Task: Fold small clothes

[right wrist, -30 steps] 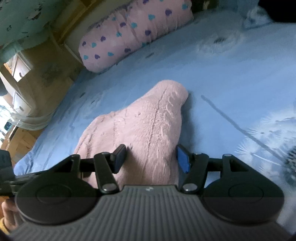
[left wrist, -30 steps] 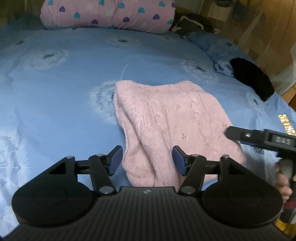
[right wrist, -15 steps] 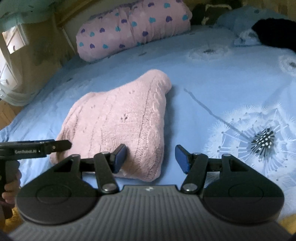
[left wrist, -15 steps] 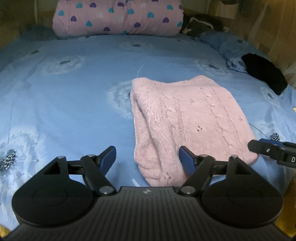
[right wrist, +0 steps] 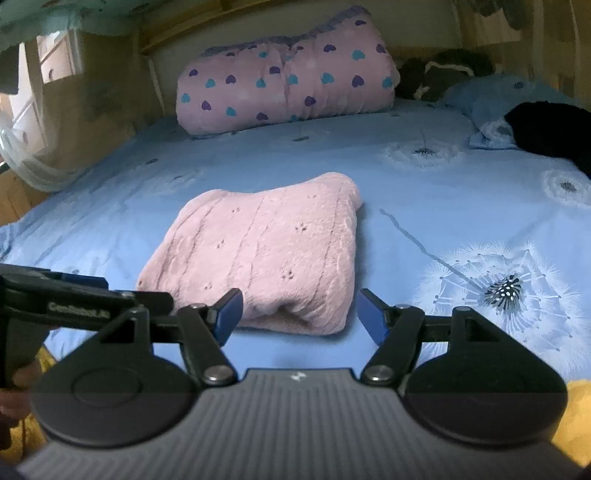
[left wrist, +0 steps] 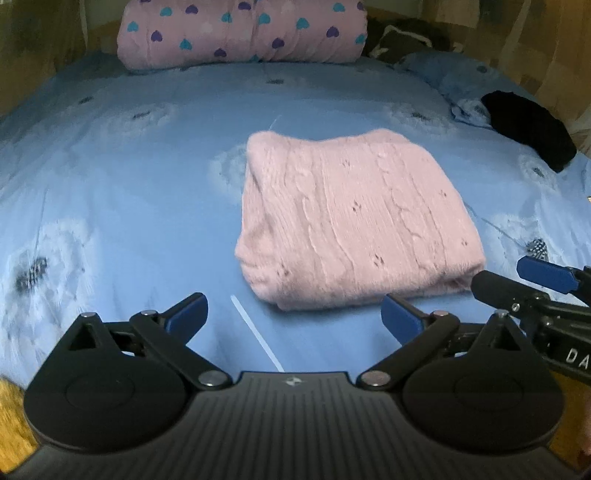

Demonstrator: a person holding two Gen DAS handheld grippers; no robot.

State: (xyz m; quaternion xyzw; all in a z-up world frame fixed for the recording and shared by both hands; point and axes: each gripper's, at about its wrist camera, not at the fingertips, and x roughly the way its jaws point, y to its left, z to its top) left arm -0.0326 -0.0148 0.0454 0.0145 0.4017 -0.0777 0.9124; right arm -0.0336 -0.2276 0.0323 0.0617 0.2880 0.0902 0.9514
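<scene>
A pink knitted sweater (left wrist: 354,221) lies folded into a thick rectangle on the blue bed sheet (left wrist: 129,206); it also shows in the right wrist view (right wrist: 266,251). My left gripper (left wrist: 293,315) is open and empty, just short of the sweater's near edge. My right gripper (right wrist: 297,314) is open and empty, close to the sweater's near right corner. The right gripper shows at the right of the left wrist view (left wrist: 524,288), and the left gripper at the left of the right wrist view (right wrist: 74,299).
A pink pillow with heart prints (left wrist: 243,33) lies at the head of the bed. A black garment (left wrist: 532,129) and a crumpled blue cloth (left wrist: 469,107) lie at the far right. Wooden furniture (right wrist: 59,66) stands left of the bed.
Both grippers have pulled back from the sweater toward the bed's near edge. The sweater, between the fingers a second ago, now lies free and folded.
</scene>
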